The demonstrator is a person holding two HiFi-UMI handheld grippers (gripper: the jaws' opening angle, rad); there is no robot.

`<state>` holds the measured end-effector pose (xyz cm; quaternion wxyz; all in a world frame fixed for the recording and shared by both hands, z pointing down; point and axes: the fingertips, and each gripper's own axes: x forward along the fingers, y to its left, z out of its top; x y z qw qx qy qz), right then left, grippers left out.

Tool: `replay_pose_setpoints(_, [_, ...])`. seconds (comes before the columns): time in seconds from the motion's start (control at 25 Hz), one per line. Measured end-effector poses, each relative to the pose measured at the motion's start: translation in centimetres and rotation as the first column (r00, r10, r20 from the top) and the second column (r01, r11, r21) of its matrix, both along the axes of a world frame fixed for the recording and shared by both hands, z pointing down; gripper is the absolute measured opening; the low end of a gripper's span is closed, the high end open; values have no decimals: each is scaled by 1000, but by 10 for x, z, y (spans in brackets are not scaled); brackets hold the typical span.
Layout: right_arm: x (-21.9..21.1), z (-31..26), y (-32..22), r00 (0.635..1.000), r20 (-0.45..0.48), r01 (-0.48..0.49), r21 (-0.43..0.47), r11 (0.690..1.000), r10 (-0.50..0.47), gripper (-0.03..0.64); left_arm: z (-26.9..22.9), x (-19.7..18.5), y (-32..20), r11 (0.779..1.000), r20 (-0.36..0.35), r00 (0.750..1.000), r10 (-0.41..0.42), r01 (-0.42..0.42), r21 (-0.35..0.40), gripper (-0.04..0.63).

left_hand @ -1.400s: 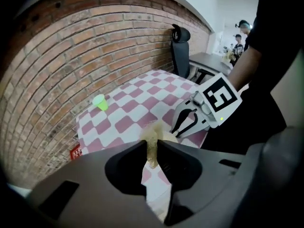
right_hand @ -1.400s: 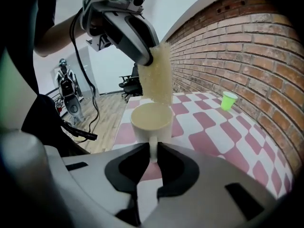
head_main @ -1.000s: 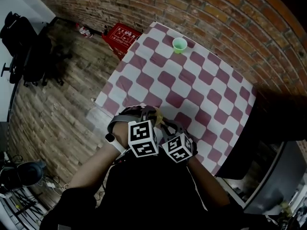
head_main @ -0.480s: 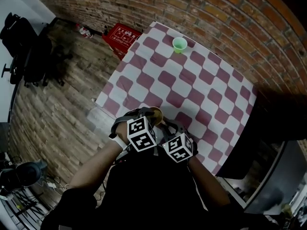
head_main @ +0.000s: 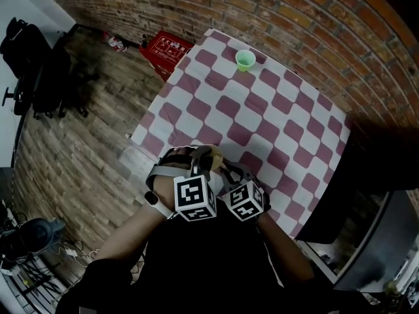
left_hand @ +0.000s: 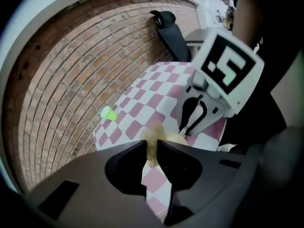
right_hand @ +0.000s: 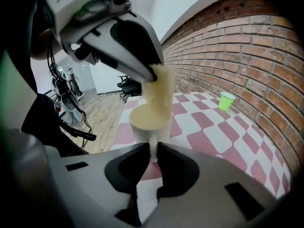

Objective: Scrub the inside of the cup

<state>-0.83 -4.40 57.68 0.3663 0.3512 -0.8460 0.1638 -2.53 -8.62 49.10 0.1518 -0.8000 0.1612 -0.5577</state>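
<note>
A pale cup (right_hand: 148,123) stands near the front edge of the checked table (head_main: 262,113). My right gripper (right_hand: 153,156) is shut on the cup's handle (right_hand: 153,146). A yellow sponge (right_hand: 160,92) is clamped in my left gripper (left_hand: 152,152), which is shut on it and comes down from above. The sponge's lower end reaches into the cup's mouth. In the left gripper view the sponge (left_hand: 153,141) sticks out past the jaws, with the cup's rim (left_hand: 175,139) just behind it. In the head view both marker cubes (head_main: 194,199) sit close together over the cup (head_main: 211,156).
A small green cup (head_main: 245,60) stands at the table's far edge, near the brick wall. A red box (head_main: 167,48) lies on the wooden floor beyond the table's left corner. Office chairs (head_main: 33,64) stand at the far left.
My left gripper with the sponge pushed forward over the cup, then drew back toward me and tilted a little. The right gripper and the cup kept still.
</note>
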Motion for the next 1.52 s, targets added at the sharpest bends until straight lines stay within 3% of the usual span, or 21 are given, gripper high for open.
replay_pose_setpoints(0.16, [1, 1, 0, 1000, 2, -2, -1, 1000, 2, 66, -47, -9, -14, 991, -176, 976, -128, 120, -53, 72])
replay_pose_setpoints(0.36, [1, 2, -1, 1000, 0, 4, -3, 1000, -4, 66, -28, -16, -8, 969, -203, 960, -192, 153, -192, 72])
replay_pose_setpoints(0.48, [1, 3, 0, 1000, -3, 8, -4, 1000, -8, 66, 8, -10, 4, 962, -172, 970, -172, 128, -242, 72])
replay_pose_setpoints(0.64, [0, 2, 1, 1000, -7, 11, -4, 1000, -11, 66, 46, -5, 0, 993, -59, 996, -62, 56, -100, 72])
replay_pose_setpoints(0.76, [0, 1, 1, 1000, -8, 10, -5, 1000, -10, 66, 67, -1, 5, 998, 36, 998, 60, -59, -33, 72])
replay_pose_setpoints(0.88, [-1, 1, 1, 1000, -9, 11, -5, 1000, -11, 66, 78, -2, 12, 993, 55, 997, 53, -47, -106, 72])
replay_pose_setpoints(0.96, [0, 1, 0, 1000, -8, 11, -6, 1000, -11, 66, 77, -4, 16, 975, 23, 1000, -18, 23, -223, 72])
replay_pose_setpoints(1.08, [1, 1, 1, 1000, -7, 11, -8, 1000, -12, 66, 68, -9, 23, 920, -16, 995, -99, 86, -382, 72])
replay_pose_setpoints(1.24, [1, 1, 1, 1000, -9, 17, -9, 1000, -17, 66, 37, -11, 23, 866, -115, 975, -188, 110, -487, 72])
replay_pose_setpoints(1.36, [1, 1, 1, 1000, -14, 21, -11, 1000, -22, 66, 6, -17, 20, 829, -219, 934, -283, 123, -546, 72])
replay_pose_setpoints(1.52, [1, 1, 0, 1000, -7, 22, -14, 1000, -22, 66, -33, -31, 16, 789, -336, 851, -403, 138, -599, 72])
